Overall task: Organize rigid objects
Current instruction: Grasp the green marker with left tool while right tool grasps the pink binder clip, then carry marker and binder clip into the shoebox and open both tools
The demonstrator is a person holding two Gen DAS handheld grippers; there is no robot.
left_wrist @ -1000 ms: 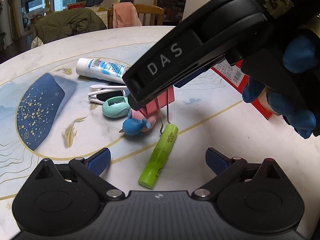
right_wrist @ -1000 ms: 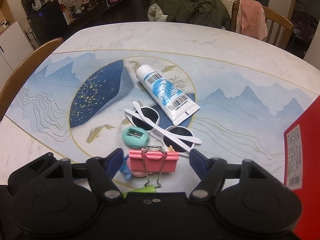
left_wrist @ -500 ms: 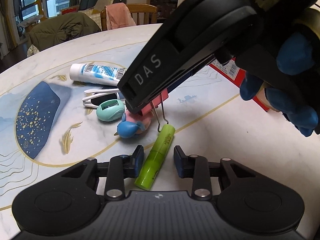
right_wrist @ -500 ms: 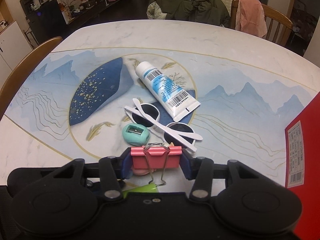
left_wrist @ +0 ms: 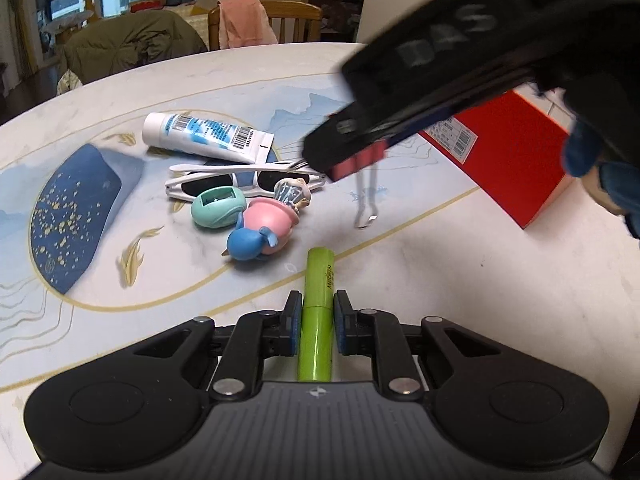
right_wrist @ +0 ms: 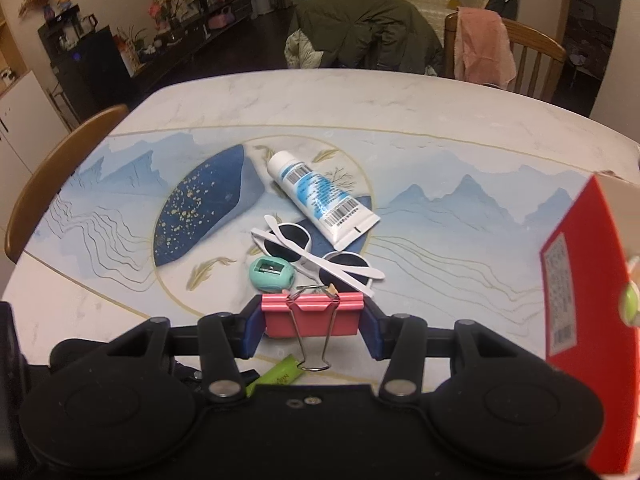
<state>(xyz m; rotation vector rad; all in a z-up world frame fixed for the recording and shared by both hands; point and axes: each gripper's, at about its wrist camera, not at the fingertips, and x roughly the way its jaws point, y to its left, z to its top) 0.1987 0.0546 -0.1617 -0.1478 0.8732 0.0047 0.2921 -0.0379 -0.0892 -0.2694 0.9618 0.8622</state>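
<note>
Your left tool (left_wrist: pixel 316 330) clamps the green tube (left_wrist: pixel 317 312) near its rear end, tube lying on the surface (left_wrist: pixel 460 300); your right tool (right_wrist: pixel 312 326) grips the pink binder clip (right_wrist: pixel 313 316) across its width — clear of the clutter, red box (right_wrist: pixel 580 320) beside it for stowing.

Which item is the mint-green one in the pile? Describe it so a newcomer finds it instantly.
Start at the white tube lying on the painted table, then drop to the white sunglasses just in front of it. The sharpener sits touching the sunglasses' near-left edge: a small mint-green egg shape with a rectangular blade window on top, the only rounded pastel-green item there.
</note>
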